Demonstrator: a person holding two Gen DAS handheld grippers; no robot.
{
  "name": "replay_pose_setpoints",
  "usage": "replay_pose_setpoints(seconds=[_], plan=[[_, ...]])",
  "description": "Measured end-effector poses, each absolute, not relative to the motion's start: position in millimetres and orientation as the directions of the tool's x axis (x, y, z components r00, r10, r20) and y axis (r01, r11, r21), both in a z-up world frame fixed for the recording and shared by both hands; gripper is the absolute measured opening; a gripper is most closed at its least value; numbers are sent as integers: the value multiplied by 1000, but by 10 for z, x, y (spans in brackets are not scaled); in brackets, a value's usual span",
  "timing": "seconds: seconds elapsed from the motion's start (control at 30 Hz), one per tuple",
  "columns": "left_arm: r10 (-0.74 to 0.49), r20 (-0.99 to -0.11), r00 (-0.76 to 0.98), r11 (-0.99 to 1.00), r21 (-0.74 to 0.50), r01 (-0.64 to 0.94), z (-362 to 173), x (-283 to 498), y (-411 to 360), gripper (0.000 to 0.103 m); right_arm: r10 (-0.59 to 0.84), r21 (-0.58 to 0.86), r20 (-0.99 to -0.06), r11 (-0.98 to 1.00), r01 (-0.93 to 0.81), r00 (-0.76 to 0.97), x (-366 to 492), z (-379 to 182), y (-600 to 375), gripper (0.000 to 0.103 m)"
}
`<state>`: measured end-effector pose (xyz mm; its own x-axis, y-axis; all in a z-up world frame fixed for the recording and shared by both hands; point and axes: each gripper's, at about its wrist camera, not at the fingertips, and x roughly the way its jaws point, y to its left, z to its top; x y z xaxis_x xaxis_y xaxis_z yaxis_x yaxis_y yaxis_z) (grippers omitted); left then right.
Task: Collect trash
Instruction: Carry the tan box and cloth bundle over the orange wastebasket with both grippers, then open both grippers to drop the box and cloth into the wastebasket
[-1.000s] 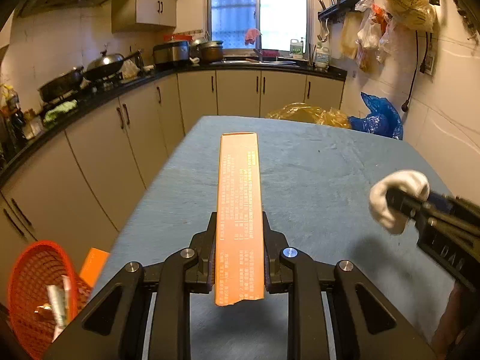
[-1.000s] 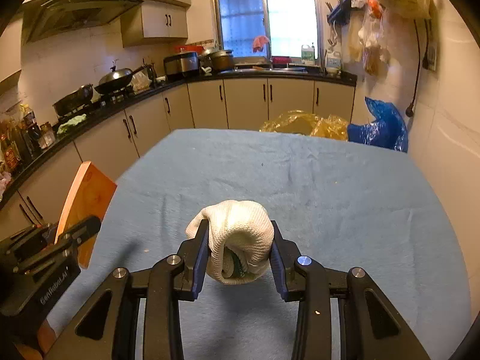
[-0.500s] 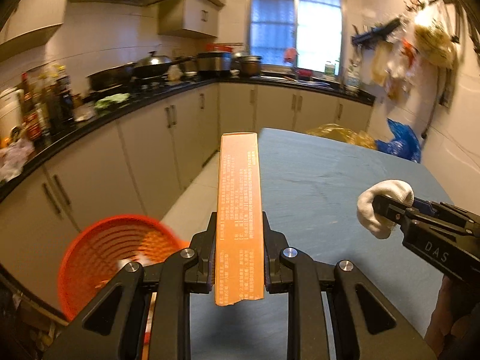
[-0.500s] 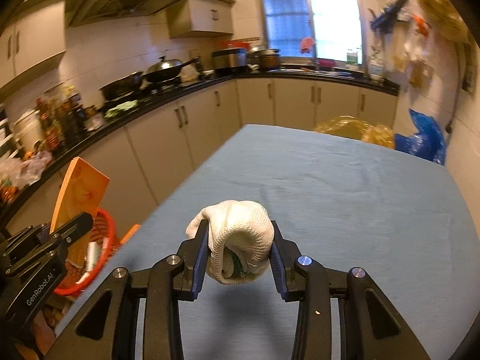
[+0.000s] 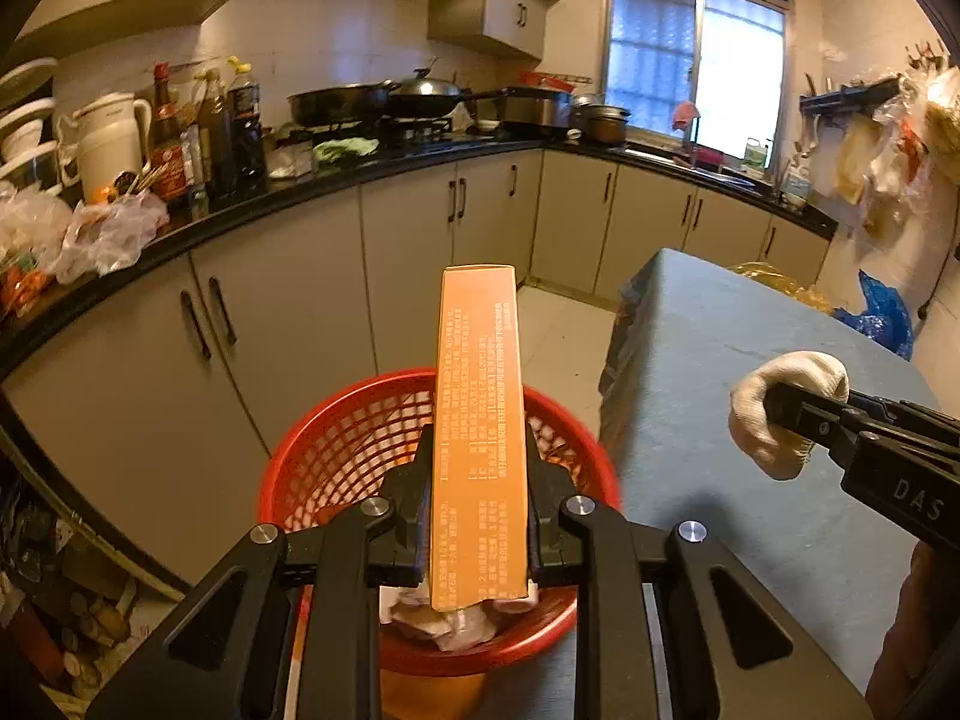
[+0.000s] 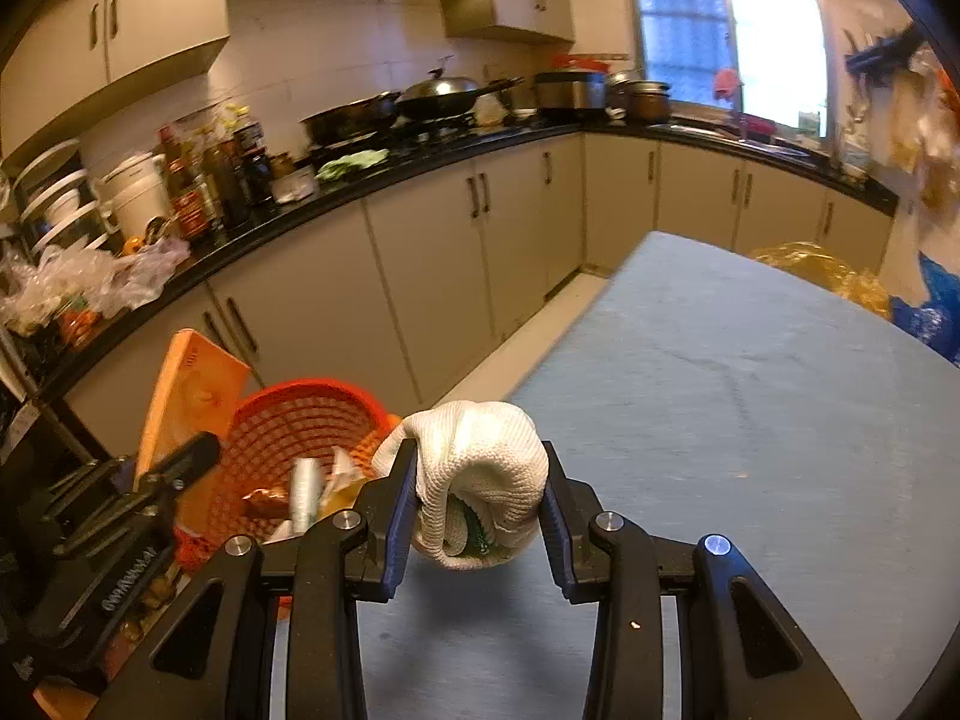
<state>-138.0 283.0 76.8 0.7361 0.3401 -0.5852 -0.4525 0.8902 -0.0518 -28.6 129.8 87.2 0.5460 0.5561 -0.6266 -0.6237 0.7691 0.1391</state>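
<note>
While the blue-covered bench (image 6: 750,420) stands beside it, a red basket (image 5: 336,450) waits below the left tongs (image 5: 478,498), clamped low on a stiff, light orange carton (image 5: 478,396); right tongs (image 6: 478,498) squeeze a soft white glove (image 6: 480,456), perhaps wrapping something green.

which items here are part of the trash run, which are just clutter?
In play:
- orange carton, clamped in left gripper
- white knitted glove, balled up in right gripper
- red mesh basket beside the table, trash already inside

Just lying about:
- woks
- sauce bottles
- white kettle
- blue bag
</note>
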Motion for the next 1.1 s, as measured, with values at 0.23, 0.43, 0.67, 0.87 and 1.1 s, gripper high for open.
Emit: replay_pose_setpoints(seconds=[0.23,0.43,0.67,0.87,1.1], plan=[[354,-599,718,876,-56,-479,669,-1445,2961,22,571,135,-645,738,-661,507,-363,802,1585,40],[358,-612,705,868,-60,-493,595,-1453,3073,22,578,150,-661,726,-671,478,-348,742,1736,40],[353,-620,700,861,-76,-502,539,-1488,3193,22,585,172,-678,715,-678,445,-309,696,1860,41],[347,-627,697,853,-97,-513,496,-1513,3298,22,595,188,-684,702,-686,422,-287,674,2005,41],[344,-627,699,854,-101,-511,467,-1506,3307,22,604,203,-692,688,-696,395,-277,630,2196,46]])
